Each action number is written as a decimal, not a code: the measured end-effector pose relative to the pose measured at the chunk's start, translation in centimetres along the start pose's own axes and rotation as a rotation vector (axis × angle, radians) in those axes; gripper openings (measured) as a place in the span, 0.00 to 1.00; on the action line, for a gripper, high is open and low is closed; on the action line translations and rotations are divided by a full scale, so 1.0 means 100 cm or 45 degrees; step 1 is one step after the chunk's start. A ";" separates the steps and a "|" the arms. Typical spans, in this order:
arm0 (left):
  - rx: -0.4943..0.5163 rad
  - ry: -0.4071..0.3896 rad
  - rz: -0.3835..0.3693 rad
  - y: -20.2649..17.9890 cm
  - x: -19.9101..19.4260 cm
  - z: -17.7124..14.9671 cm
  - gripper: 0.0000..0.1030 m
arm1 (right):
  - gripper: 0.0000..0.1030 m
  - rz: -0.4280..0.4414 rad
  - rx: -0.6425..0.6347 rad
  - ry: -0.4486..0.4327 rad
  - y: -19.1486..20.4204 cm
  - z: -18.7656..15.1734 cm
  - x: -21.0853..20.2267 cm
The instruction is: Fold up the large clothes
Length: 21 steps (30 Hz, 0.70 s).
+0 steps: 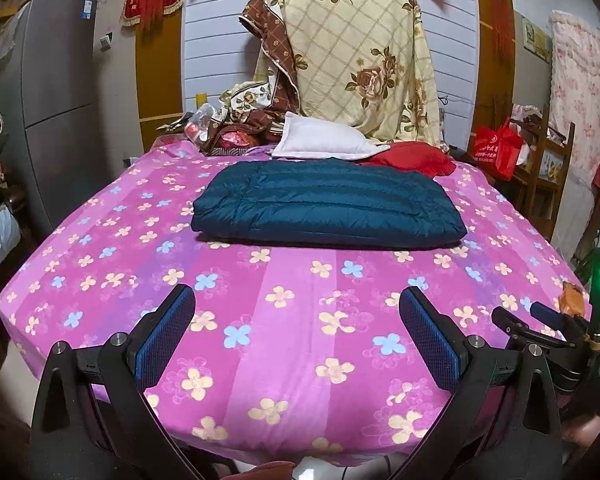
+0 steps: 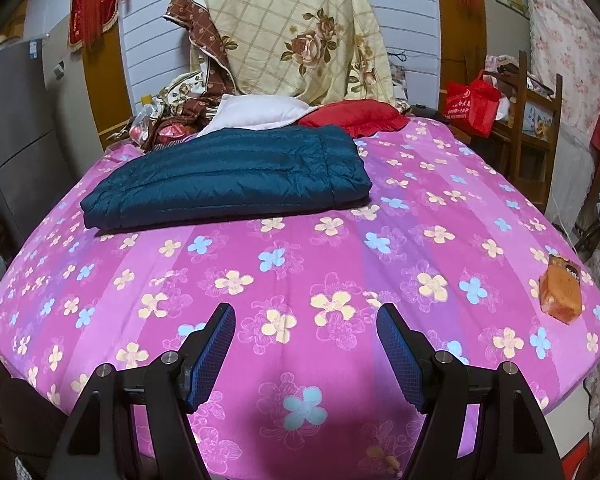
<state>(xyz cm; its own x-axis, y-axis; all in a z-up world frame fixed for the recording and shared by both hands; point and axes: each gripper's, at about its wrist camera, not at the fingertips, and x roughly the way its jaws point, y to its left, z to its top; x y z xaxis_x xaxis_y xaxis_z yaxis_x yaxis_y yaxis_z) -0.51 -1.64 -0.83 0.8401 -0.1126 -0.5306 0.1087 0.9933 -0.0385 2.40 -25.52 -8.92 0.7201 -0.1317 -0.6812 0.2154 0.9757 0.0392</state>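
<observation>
Left hand-held gripper (image 1: 296, 300) agape, right hand-held gripper (image 2: 306, 318) likewise

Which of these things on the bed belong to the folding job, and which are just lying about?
Part of the job:
- teal padded jacket, already folded
- left gripper, open
- right gripper, open

Lying about:
- white pillow
- red cushion
- orange packet
- floral sheet

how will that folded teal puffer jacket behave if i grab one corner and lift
The teal jacket is quilted and puffy, so it is probably light for its bulk. It looks soft, so lifted by one corner it would likely sag and its folded layers fall open. Its shell has a sheen, so it may slip between the pads and slide easily over the bedsheet.
</observation>
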 end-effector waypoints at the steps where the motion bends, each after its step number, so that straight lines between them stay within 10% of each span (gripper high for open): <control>1: 0.001 0.003 0.000 0.000 0.000 -0.001 0.99 | 0.69 0.002 0.002 0.000 0.000 0.000 0.000; 21: -0.020 0.049 0.006 0.010 0.007 0.000 0.99 | 0.70 -0.048 -0.016 -0.040 0.004 0.006 -0.013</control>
<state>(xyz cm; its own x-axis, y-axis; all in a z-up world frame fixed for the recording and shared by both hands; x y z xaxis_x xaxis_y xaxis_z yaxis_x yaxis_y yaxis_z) 0.16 -0.74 -1.20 0.8195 -0.1071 -0.5629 0.0961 0.9942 -0.0492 1.96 -25.11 -7.57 0.7320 -0.1739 -0.6587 0.2350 0.9720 0.0045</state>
